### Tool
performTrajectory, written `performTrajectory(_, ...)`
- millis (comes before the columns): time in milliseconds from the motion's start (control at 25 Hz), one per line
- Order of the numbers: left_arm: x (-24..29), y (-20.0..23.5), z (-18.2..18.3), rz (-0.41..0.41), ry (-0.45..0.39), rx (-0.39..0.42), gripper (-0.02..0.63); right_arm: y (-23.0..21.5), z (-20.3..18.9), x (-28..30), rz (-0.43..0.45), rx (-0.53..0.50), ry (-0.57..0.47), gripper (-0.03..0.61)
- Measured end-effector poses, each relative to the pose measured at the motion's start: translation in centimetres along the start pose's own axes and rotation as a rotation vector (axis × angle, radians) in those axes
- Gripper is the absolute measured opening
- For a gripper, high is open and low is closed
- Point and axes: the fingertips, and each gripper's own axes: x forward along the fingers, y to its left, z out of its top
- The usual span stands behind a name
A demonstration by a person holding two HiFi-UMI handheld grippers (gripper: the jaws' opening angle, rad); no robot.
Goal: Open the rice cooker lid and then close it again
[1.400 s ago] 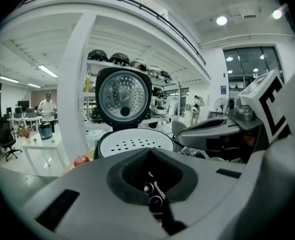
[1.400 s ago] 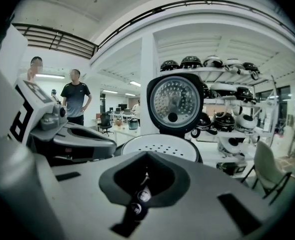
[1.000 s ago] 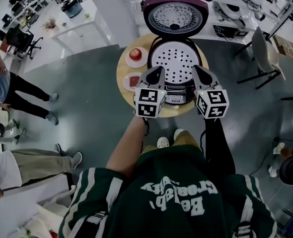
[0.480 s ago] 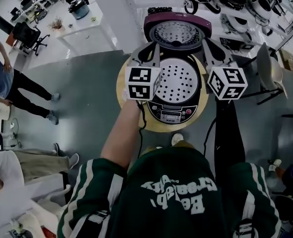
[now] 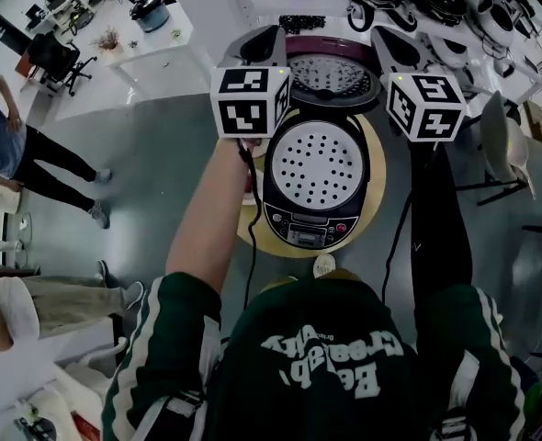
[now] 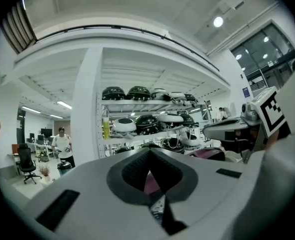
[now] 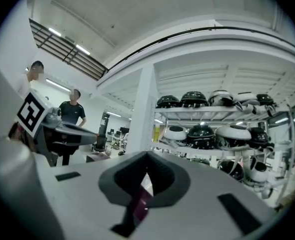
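Either side of rice cooker (image 5: 312, 177) lid (image 5: 331, 72): left gripper (image 5: 269, 35) and right gripper (image 5: 386, 37) were held, jaws of both pressed together, nothing gripped. Slip judged possible if glossy lid were pushed down by closed tips; slam, or cooker shoved across round table (image 5: 374, 168) beneath, feared. Purple lid was seen raised open at cooker's rear, perforated white plate exposed, control panel at cooker's front.

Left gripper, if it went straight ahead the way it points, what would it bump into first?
Probably the raised purple lid of the rice cooker: the left gripper points at its left edge, and purple shows just past its closed jaws. Depth is unclear, so it might graze past toward the shelves.
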Motion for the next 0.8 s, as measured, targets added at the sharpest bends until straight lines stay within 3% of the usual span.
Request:
performTrajectory(160,2.2,0.8,0.2,0.009,0.052,0.013,-0.005,-1.2,-1.5,1.9,0.009,-0.002,0.081,0.005)
performTrajectory(320,4.4,1.5,-2.4,-0.006,0.155,-0.007,-0.005,-1.4,-3.0,2.7,0.019,0.008,0.122,0.003)
performTrajectory(520,4.4,1.7,-3.0,-0.032,0.162,-0.088,-0.005,-1.3,-3.2,2.6,0.063,0.046,0.136,0.003)
performTrajectory(800,2.7,1.3,-3.2,-0.057,0.154,-0.118,-0.005,-0.3,-3.4,1.4,0.085,0.075,0.146,0.003)
